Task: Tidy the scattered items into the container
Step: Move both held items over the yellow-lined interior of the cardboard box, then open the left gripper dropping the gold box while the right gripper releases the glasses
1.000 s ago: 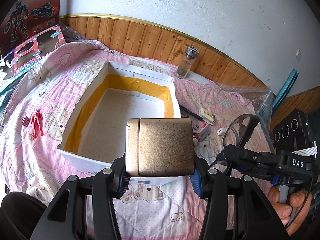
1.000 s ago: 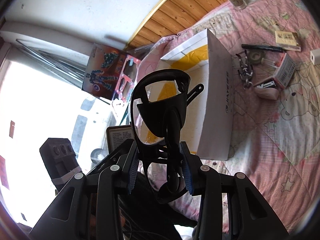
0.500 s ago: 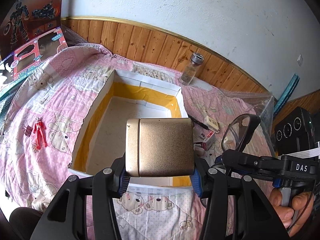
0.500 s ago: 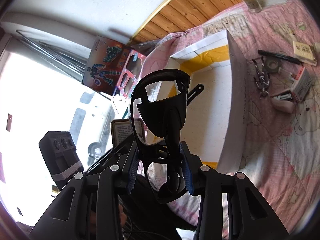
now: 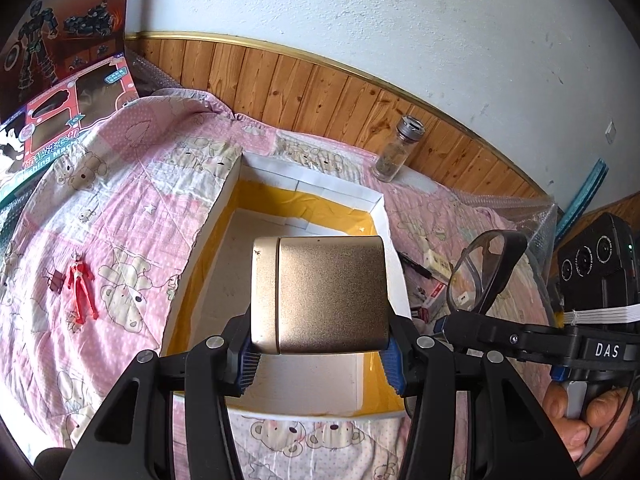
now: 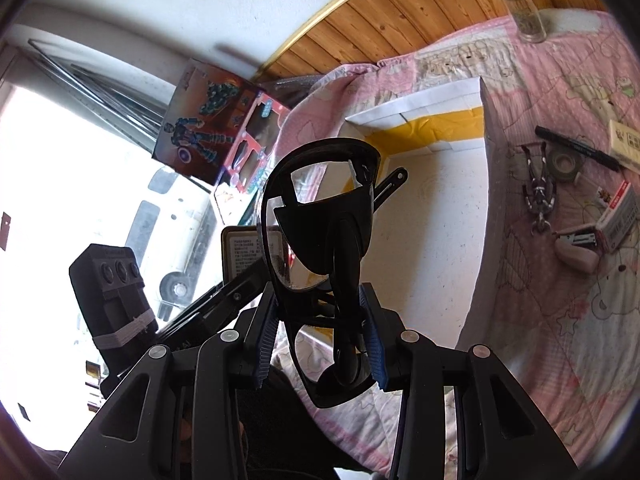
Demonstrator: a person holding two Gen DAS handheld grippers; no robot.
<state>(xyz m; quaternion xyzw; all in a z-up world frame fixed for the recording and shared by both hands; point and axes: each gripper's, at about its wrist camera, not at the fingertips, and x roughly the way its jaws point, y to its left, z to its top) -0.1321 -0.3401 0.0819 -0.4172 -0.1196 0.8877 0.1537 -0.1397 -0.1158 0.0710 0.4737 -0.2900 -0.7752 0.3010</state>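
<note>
My left gripper (image 5: 318, 350) is clamped tight on a gold tin (image 5: 320, 294), holding it up over the open white box (image 5: 382, 216) with the yellow lining on the pink quilt (image 5: 120, 208). My right gripper (image 6: 320, 340) is pinched shut on folded black glasses (image 6: 324, 236), next to the box's near corner. A pen (image 6: 576, 146), tape roll (image 6: 564, 164) and red toy figure (image 5: 82, 284) sit on the quilt outside it.

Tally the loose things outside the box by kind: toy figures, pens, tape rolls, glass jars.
Toy figures: 2 (red figure, black figure)
Pens: 1
Tape rolls: 1
Glass jars: 1
Total: 5
</note>
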